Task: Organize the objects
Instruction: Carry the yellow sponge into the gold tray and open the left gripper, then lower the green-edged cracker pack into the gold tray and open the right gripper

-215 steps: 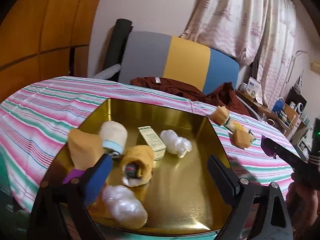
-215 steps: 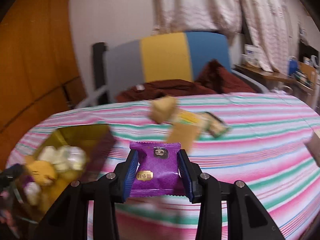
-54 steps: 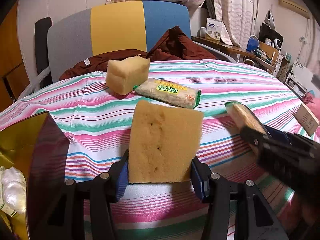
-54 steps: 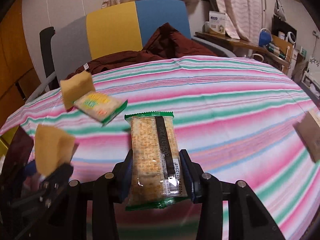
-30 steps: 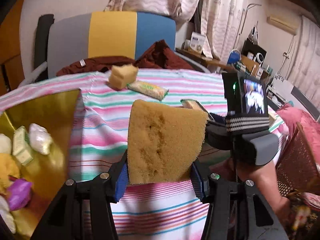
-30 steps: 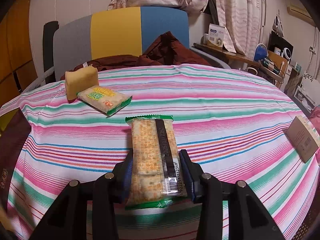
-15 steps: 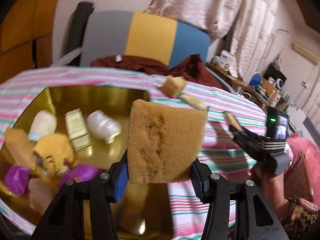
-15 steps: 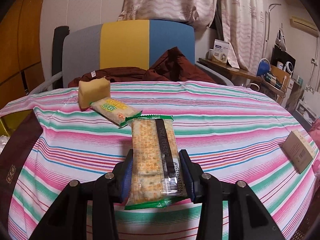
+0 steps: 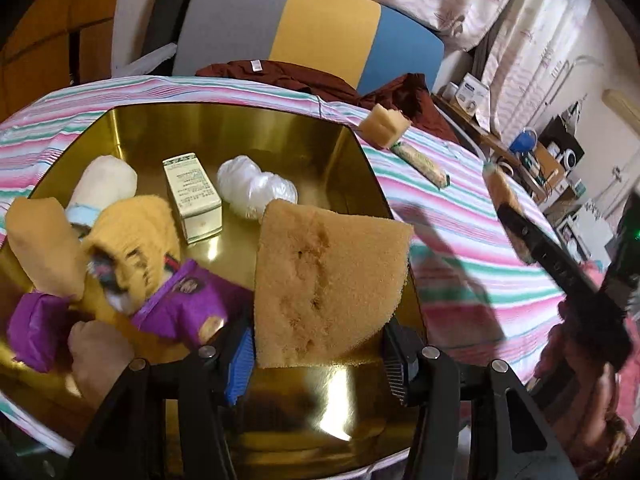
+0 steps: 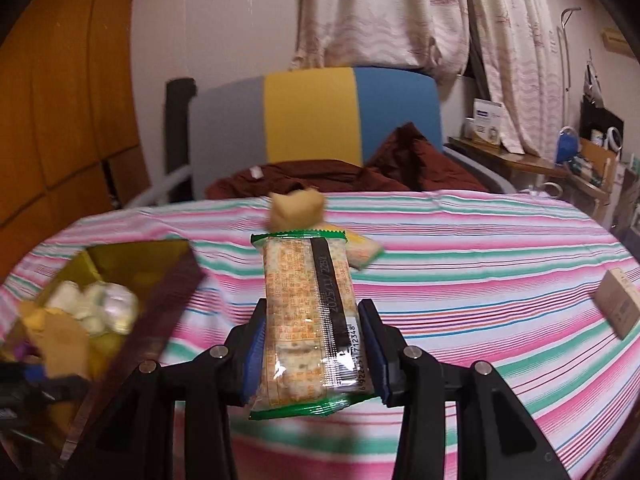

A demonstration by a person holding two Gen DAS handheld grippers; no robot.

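My left gripper (image 9: 316,356) is shut on a tan sponge (image 9: 328,284) and holds it above the near right part of the gold tray (image 9: 280,140). The tray holds a purple packet (image 9: 184,308), a small box (image 9: 192,196), a white wrapped lump (image 9: 256,188), a yellow cloth (image 9: 132,232) and other soft pieces. My right gripper (image 10: 312,352) is shut on a green-edged cracker pack (image 10: 308,312), held above the striped tablecloth (image 10: 480,280). The tray (image 10: 176,280) lies to its left. The right gripper also shows in the left wrist view (image 9: 560,264).
A second sponge (image 9: 384,126) and a snack packet (image 9: 420,162) lie on the cloth beyond the tray. A brown box (image 10: 618,306) lies at the table's right edge. A chair with a dark red garment (image 10: 340,176) stands behind. Shelves with clutter are at far right.
My left gripper has carried the sponge lower over the tray's near right side. My right gripper has swung left with the cracker pack, so the tray is now in its view.
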